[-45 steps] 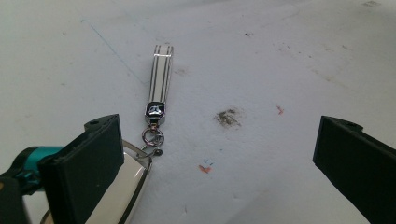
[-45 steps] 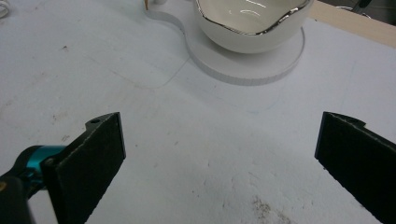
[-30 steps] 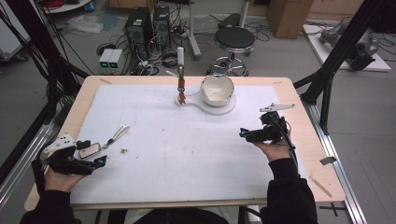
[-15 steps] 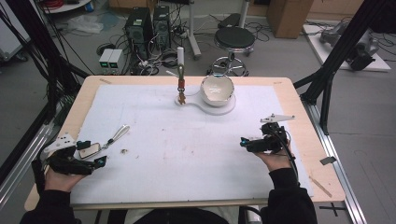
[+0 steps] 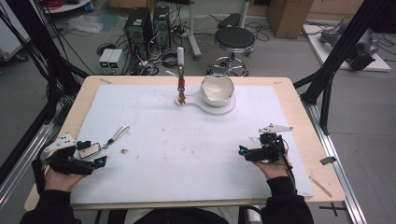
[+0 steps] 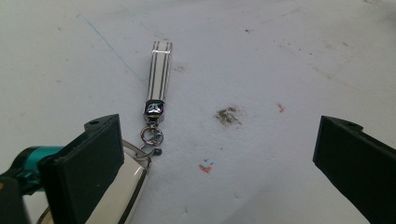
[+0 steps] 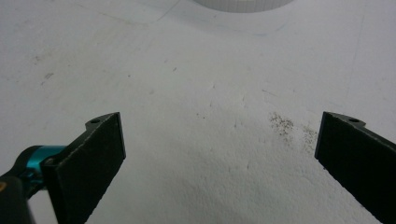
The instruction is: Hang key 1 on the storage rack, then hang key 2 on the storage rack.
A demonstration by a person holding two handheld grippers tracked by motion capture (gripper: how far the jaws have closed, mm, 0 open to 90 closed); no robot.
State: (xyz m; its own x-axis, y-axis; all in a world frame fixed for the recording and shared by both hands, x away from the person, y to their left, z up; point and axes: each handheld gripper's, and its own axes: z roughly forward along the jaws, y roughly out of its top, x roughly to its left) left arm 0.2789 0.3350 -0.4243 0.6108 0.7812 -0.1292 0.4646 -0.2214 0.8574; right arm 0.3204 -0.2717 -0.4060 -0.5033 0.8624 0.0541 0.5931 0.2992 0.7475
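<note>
A keychain lies on the white mat (image 5: 187, 140) at the left: a striped silver strap (image 6: 159, 74), a small ring (image 6: 150, 135) and a shiny metal-rimmed fob (image 6: 133, 186). In the high view the strap (image 5: 119, 135) leads down to the fob (image 5: 90, 150). My left gripper (image 6: 219, 126) is open and low over the mat, and its left jaw partly covers the fob. In the high view the left gripper (image 5: 95, 155) sits near the front left corner. My right gripper (image 5: 243, 150) is open over bare mat at the front right, nothing between its jaws (image 7: 219, 121).
At the far middle a white bowl (image 5: 217, 87) rests on a round white base (image 5: 219, 108), whose edge (image 7: 243, 3) shows ahead of the right gripper. Beside it stands an upright white-handled tool (image 5: 180, 79). Dark smudges (image 6: 228, 115) mark the mat.
My right gripper has drawn back toward the front edge of the table, staying open. The left gripper and the keychain have not moved.
</note>
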